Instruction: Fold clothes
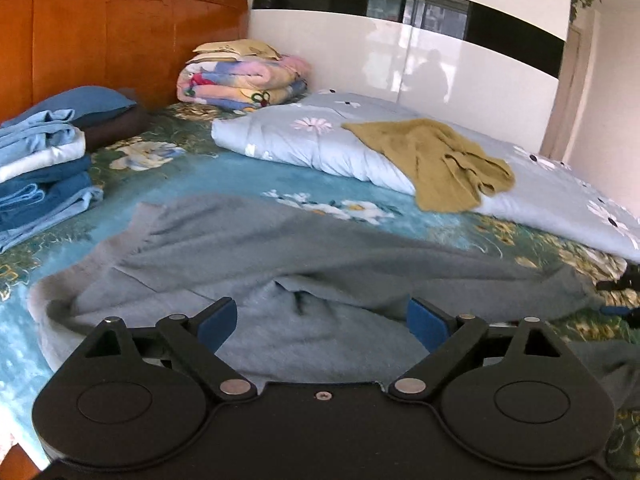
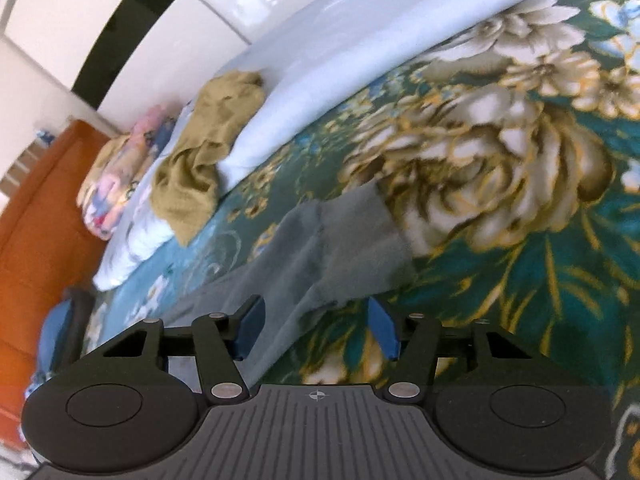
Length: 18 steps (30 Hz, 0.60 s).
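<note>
A grey-blue sweater [image 1: 248,264] lies spread and rumpled on the floral bedspread [image 1: 224,176]. My left gripper [image 1: 322,320] is open just above its bunched middle, holding nothing. In the right wrist view a sleeve of the same sweater [image 2: 340,248] stretches away, its cuff resting on the bedspread [image 2: 520,264]. My right gripper [image 2: 316,326] is open with the sleeve lying between its blue pads [image 2: 382,330]. An olive garment [image 1: 436,160] lies crumpled on a light blue quilt [image 1: 304,140]; it also shows in the right wrist view [image 2: 204,148].
A stack of folded blue and white clothes [image 1: 40,172] sits at the left of the bed. A folded multicoloured blanket [image 1: 244,76] and pillow stand by the wooden headboard [image 1: 100,40]. A glossy white wardrobe [image 1: 420,60] lines the far side.
</note>
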Available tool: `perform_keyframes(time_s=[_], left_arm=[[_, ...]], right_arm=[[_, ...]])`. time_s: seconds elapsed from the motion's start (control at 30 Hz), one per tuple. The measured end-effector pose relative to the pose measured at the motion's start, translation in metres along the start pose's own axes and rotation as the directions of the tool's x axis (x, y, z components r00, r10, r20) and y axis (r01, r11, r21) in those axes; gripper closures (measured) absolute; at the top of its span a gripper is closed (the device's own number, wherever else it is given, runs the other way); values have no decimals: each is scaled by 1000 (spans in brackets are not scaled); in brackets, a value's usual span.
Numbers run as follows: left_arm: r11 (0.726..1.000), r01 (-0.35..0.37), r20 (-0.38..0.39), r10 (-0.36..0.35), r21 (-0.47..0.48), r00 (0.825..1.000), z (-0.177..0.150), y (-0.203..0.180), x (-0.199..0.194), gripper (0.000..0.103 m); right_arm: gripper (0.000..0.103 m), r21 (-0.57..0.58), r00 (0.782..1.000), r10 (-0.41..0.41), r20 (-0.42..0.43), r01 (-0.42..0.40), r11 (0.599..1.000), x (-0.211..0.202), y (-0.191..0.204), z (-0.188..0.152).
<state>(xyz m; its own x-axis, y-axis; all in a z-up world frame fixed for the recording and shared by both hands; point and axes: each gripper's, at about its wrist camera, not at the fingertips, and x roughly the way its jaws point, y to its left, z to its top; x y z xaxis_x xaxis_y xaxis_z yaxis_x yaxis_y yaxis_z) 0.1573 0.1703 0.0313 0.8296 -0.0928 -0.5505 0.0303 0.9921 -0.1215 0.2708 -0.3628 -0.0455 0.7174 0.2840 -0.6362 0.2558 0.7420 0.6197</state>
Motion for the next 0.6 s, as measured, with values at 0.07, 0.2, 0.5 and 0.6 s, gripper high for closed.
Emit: perform_keyframes(time_s=[0.07,0.2,0.5,0.6], left_arm=[[1000,-10,-3,10,-5,1000,-2,-1,1,12],[999,-19,-10,18,-30,1000,-5,2,3,12],[997,-18,-40,15,-73,999,-7,9,14,12],[996,1,-42,-4,-85,999,-2,8,25,12]], right_arm=[[48,21,1000,-17,10,17,1000,0,-7,6],[48,104,1000,-25,12,24,994,6,-26,16],[50,222,990,127,-67,-109,969,40,-56,41],[50,214,978,182,-100,-158,964,53,-57,48]])
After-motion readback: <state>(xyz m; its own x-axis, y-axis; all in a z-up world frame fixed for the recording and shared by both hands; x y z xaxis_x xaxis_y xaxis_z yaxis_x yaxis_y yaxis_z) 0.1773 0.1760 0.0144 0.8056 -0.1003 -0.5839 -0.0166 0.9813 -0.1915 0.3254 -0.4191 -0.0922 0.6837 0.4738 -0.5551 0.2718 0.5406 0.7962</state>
